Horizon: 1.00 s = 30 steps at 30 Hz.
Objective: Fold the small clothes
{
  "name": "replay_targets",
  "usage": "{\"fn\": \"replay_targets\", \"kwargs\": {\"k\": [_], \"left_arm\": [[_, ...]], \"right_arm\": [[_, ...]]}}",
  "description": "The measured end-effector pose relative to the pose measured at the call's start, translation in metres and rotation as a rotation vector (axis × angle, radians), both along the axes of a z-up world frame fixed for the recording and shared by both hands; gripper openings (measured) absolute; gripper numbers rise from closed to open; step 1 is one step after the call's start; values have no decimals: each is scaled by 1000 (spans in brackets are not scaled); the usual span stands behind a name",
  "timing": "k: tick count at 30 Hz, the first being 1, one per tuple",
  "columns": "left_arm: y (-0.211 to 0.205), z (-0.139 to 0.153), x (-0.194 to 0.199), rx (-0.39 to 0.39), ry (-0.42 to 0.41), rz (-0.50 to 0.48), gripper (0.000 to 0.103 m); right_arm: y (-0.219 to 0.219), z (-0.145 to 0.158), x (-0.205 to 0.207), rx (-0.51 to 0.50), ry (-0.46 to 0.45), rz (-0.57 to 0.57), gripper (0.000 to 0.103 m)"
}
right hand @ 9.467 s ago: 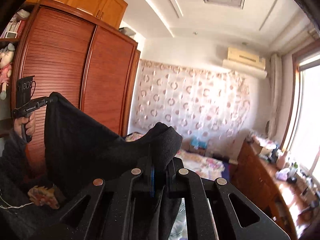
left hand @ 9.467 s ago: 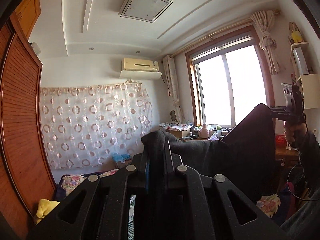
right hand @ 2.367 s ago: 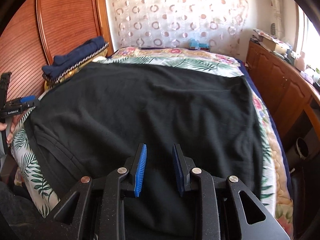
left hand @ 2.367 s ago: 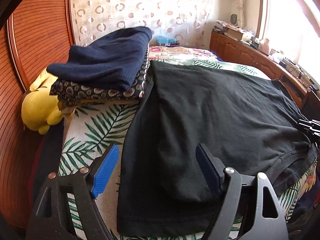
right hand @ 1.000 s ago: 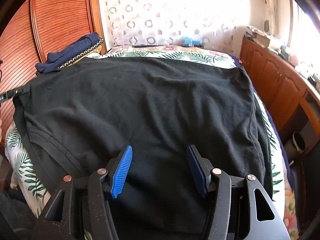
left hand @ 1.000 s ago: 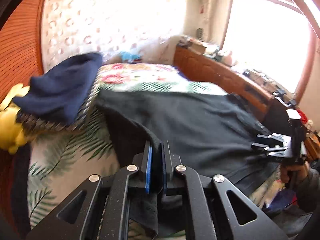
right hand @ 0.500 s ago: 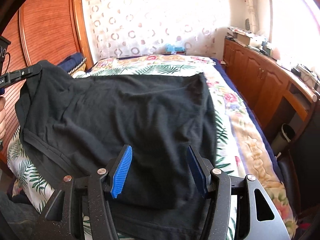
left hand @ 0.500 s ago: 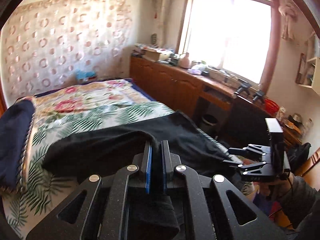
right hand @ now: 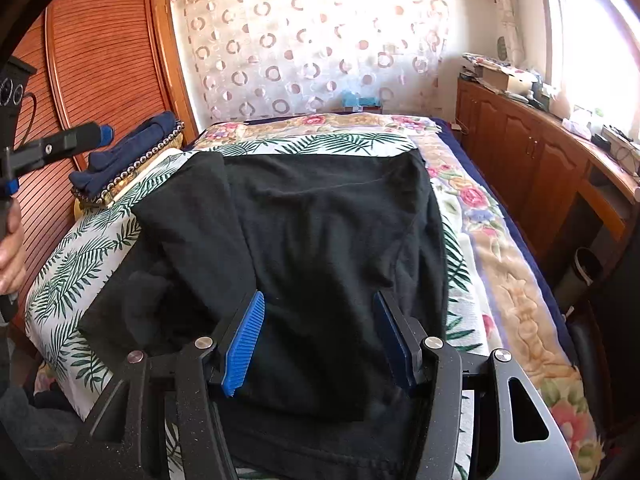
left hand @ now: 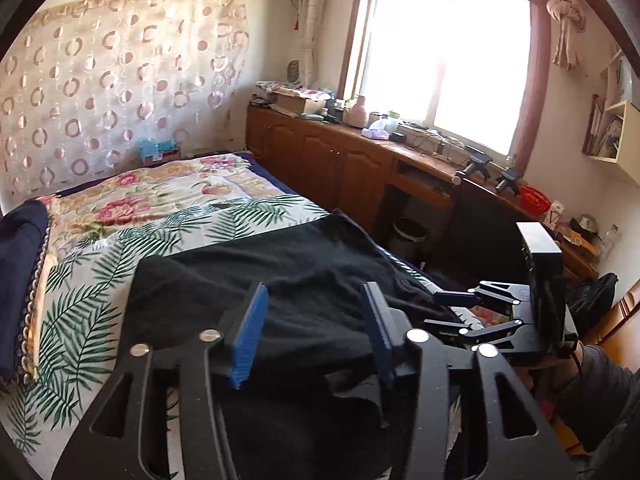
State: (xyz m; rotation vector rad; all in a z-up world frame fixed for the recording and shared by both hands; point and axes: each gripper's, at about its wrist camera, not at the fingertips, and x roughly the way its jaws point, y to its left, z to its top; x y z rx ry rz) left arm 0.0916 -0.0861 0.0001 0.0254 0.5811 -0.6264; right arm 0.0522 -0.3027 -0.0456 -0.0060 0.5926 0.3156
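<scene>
L gripper [left hand: 316, 328]: fingers spread wide, nothing between them; blue ribbed pads [left hand: 248, 334] face each other w/ black cloth visible below the gap; whether tips touch the fabric can't be told. R gripper [right hand: 320, 344]: fingers also wide apart, empty; ribbed blue pad [right hand: 244, 346] on the left finger, darker blue pad on the right; both hover low over the near part of the garment, contact unclear.

Black garment [right hand: 320, 224] lies on the bed, a soft matte knit, slightly fuzzy; left side panel is folded over onto the middle as a long strip w/ a straight edge running diagonally; a rumpled bunch sits near the lower-left; far edge fairly straight, right edge drapes toward the bed side; near hem shows a stitched band. In the left wrist view the same cloth [left hand: 304, 280] looks creased, w/ a rounded folded corner at the left.

Bedsheet [right hand: 72, 268]: white w/ green palm-leaf print; beyond and to the right a floral quilt [right hand: 516, 280], pink/cream, plush-looking. Stack of folded clothes [right hand: 132, 152] at the bed's far-left corner: navy on top, a dotted patterned piece under it. Ribbed reddish wood wardrobe [right hand: 96, 60] behind; sheer curtain [right hand: 312, 40] w/ ring pattern on the far wall; wooden cabinets [left hand: 340, 164] under the window, tops cluttered.
</scene>
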Motion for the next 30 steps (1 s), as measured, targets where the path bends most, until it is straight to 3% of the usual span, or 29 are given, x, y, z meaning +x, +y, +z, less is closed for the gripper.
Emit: {"fn": "replay_targets", "kwargs": {"k": [2,3,16,30], "left_arm": [[10,-4,0,-1,-7,28,80],[15,-6,-1,-3,-8,39,83],[70,-28,-10,26,-12,243,83],[76,-44,-13,33,12,269,83]], "right_arm": [[3,-1,6,-2,1,10,59],[6,0,8,-4,1,17,59],[56,5,31,-49,-3,189,59],[75,-14,63,-122,95,242,59]]}}
